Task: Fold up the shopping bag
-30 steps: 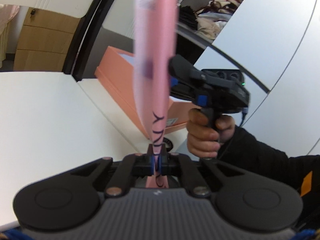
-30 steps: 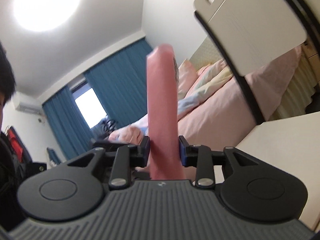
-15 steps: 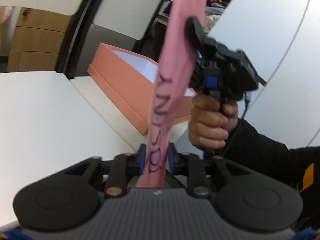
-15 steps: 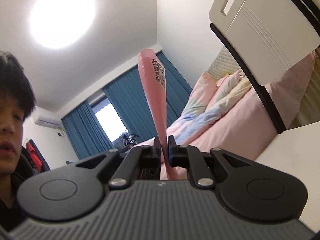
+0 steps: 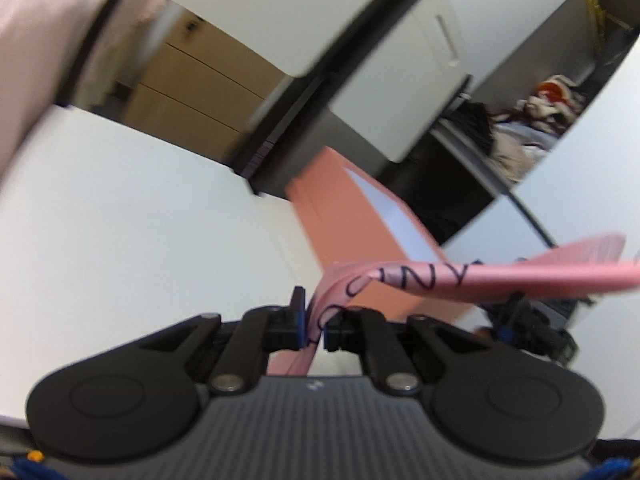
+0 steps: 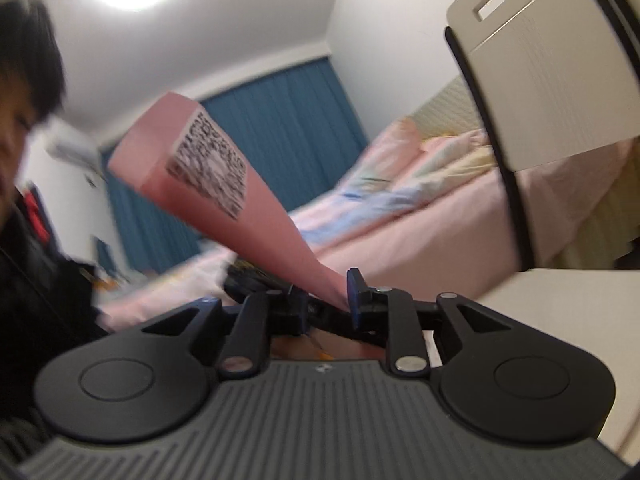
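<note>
Pink shopping bag [image 5: 460, 276] already flattened, midair over desk [image 5: 120, 220]; left gripper [image 5: 314, 330] pinches it, strip trailing to 3 o'clock. Right gripper [image 6: 328, 304] opening, bag between jaws. Final folds remain.

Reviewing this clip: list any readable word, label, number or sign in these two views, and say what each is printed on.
"NY": clear black letters on the pink shopping bag, left wrist view; the letters before them curve into the fold and cannot be read.
QR code, no legible text: on the pink shopping bag in the right wrist view, blurred.
Small pale mark on each gripper body: too small to read.
Nothing else carries readable text.
</note>
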The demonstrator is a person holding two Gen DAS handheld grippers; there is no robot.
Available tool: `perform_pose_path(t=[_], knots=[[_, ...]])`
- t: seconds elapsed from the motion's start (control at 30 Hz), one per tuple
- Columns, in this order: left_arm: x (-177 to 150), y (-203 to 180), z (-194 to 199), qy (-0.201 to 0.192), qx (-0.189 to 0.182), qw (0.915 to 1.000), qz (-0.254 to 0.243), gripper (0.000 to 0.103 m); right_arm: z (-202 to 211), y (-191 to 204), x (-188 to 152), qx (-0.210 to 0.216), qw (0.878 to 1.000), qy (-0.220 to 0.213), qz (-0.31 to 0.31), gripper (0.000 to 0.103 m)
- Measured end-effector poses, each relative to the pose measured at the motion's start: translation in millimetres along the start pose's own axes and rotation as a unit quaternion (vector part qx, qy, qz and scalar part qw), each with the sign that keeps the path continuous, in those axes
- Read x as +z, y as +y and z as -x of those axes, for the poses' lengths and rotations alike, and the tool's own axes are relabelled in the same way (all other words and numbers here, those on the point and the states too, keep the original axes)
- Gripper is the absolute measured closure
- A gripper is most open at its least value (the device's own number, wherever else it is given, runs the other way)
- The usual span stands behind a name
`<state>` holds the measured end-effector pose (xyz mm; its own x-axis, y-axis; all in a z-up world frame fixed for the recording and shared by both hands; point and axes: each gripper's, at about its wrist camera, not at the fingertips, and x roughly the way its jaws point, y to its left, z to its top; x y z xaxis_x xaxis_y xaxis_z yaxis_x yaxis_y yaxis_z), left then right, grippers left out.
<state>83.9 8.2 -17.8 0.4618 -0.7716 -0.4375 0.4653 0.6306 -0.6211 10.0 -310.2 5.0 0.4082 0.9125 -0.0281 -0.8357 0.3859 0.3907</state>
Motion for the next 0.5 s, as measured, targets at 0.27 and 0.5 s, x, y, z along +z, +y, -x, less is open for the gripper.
perform_pose_path(t=[0.27, 0.5], knots=[[-2.7, -43.8, 24.2, -0.092, 0.182, 0.9668, -0.153, 0.097, 24.3, -6.7, -4.4, -0.153, 0.988, -0.012, 0.026, 0.073], [-13.9, -82.8, 15.3, -0.13, 0.398, 0.8422, -0.34, 0.097, -8.2, 69.7, -2.1, -0.285, 0.902, 0.02, 0.323, 0.068]])
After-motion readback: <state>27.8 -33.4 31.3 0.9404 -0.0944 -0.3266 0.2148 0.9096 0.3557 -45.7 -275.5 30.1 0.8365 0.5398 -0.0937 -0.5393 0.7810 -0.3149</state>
